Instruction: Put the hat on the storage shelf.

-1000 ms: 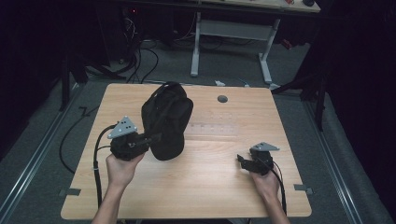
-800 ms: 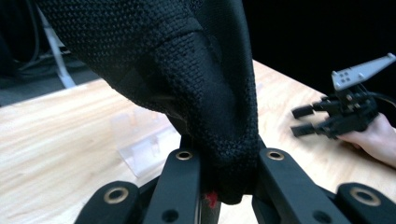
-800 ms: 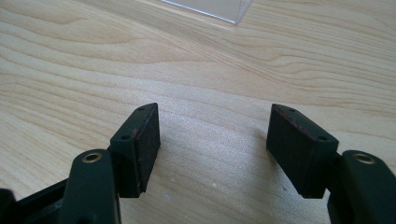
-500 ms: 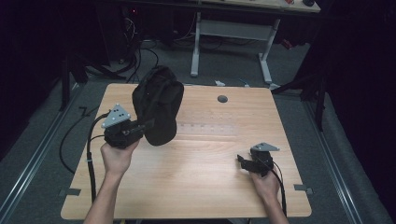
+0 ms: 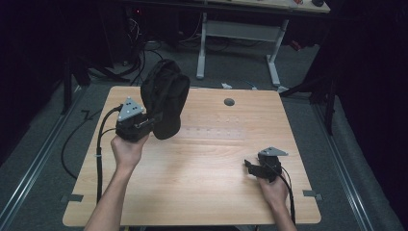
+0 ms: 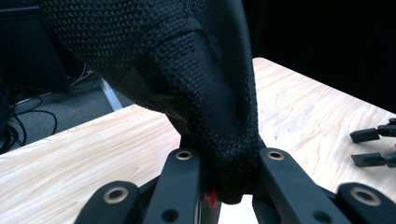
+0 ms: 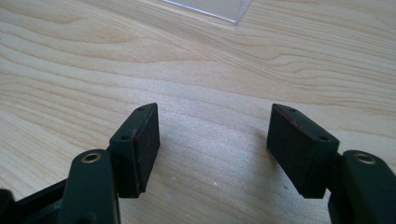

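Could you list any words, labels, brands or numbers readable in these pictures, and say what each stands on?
None can be read: the black bag clamped in the left gripper, the open right gripper and the wooden table show no lettering.

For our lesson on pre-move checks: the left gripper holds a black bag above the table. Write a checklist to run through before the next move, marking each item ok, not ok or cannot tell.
1. Left gripper shut on the black bag: ok, fabric is pinched between the jaws.
2. Bag lifted off the table: ok in the high view.
3. Grip deep enough to last: cannot tell, only a fold at the edge is held.
4. Right gripper open and free: ok, nothing between the jaws.
5. Right gripper apart from the bag: ok, it rests low at the table's near right.
6. Bag's contents or weight: cannot tell.
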Demonstrator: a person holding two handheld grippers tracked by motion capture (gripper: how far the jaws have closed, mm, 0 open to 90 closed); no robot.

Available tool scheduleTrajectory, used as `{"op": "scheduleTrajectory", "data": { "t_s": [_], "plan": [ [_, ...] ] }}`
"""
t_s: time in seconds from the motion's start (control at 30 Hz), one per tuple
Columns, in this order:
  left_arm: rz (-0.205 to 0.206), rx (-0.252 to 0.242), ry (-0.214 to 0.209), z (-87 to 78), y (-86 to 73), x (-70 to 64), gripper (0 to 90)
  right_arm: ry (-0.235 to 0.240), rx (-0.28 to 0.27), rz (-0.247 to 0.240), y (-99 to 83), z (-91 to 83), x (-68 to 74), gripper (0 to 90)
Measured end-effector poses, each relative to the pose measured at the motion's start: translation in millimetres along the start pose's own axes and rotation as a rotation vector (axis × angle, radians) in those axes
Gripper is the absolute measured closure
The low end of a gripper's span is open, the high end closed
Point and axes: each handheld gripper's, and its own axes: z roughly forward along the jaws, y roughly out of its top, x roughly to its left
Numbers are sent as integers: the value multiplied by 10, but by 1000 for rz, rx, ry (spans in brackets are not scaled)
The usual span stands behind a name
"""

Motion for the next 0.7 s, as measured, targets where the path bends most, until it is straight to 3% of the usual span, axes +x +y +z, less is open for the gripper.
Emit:
{"op": "scheduleTrajectory", "data": {
  "t_s": [0.7],
  "plan": [
    [12, -13, 88, 377, -67, 69, 832, -3, -1, 0, -2, -2, -1, 343]
  ]
}}
